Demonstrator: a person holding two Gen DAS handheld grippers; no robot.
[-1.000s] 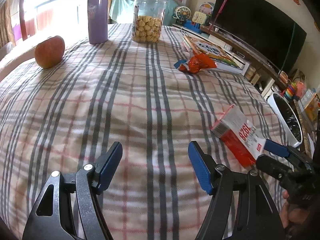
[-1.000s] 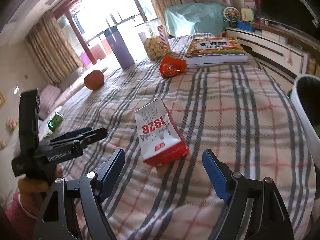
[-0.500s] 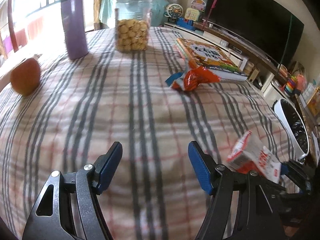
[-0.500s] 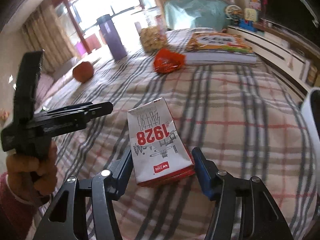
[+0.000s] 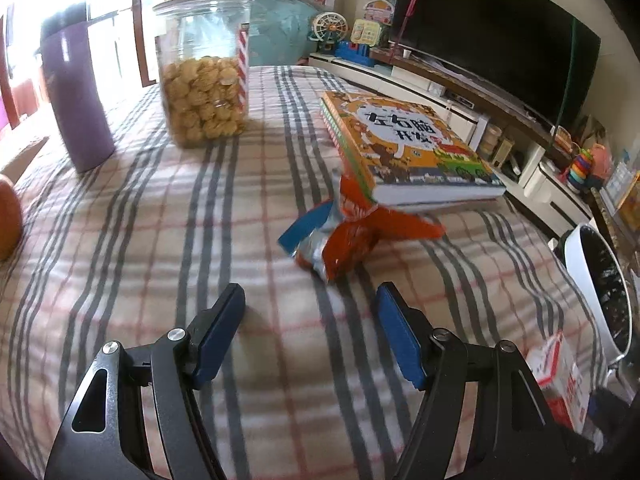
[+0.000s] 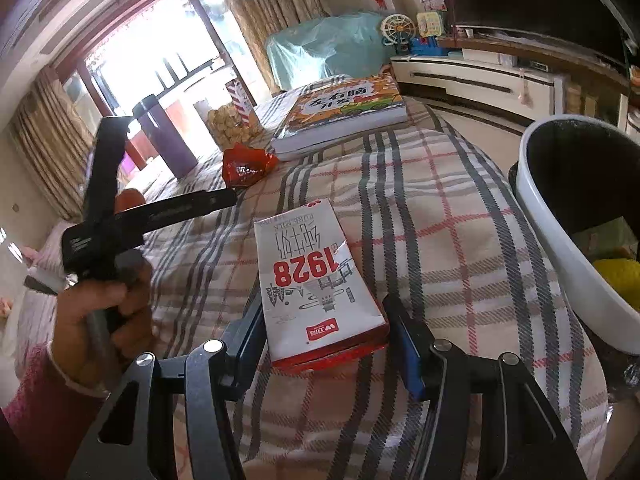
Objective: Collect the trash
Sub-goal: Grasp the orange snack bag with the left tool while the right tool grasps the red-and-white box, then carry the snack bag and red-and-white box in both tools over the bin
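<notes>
My right gripper (image 6: 324, 344) is clamped on the "1928" milk carton (image 6: 316, 280), carton just off the plaid counter (image 6: 440, 208), white bin (image 6: 560, 248) at 3 o'clock. My left gripper (image 5: 310, 334) is spread wide w/ nothing in it; orange snack wrapper (image 5: 344, 236) at 12 o'clock, touching the book (image 5: 404, 148) behind it.

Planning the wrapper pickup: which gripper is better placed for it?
Left. The left gripper is open, with the wrapper just ahead between its fingers. The right gripper straddles the milk carton near the bin.
</notes>
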